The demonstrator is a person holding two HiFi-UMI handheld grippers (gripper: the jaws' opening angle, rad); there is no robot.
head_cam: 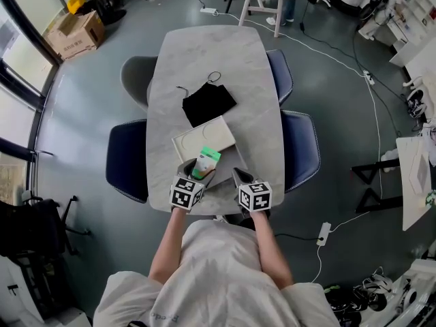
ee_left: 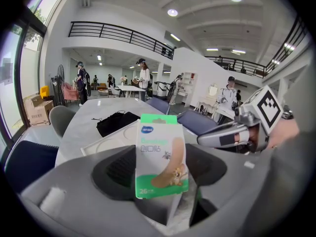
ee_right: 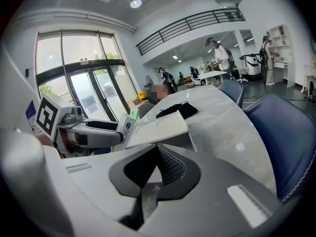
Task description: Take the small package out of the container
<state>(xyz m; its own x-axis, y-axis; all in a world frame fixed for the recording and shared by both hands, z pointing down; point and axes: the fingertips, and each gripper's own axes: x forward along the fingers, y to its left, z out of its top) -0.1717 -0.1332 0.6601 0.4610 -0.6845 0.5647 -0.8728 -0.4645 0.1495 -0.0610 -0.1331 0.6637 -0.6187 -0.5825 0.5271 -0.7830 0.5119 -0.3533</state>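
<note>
The small package [ee_left: 162,154], a green-and-white box of plasters, stands upright and is pinched in the left tongs [ee_left: 163,180], one jaw on each side of its lower half. Its printed face looks back at the left gripper view. It's out of the container [head_cam: 201,139], hanging at that white, shallow tray's near edge, on the person's side. The head view doesn't show whether box and tray touch.

The right tongs [ee_right: 156,153] sit just beside the left ones, over the near end of the table [head_cam: 204,53]. Their jaws are pressed together with nothing between them, and the tips point at the container's near corner. I can't tell whether they touch it. The marker cubes on the two grippers ride side by side, close to the person's chest.

Beyond the container, nearly touching its far edge, a black pouch [head_cam: 208,103] lies flat on the marble top with a thin cord trailing off it. Blue chairs [head_cam: 303,148] are tucked in on both sides, and a grey one [head_cam: 133,77] stands at the far left. A cardboard box [head_cam: 73,33] sits on the floor by the windows.
</note>
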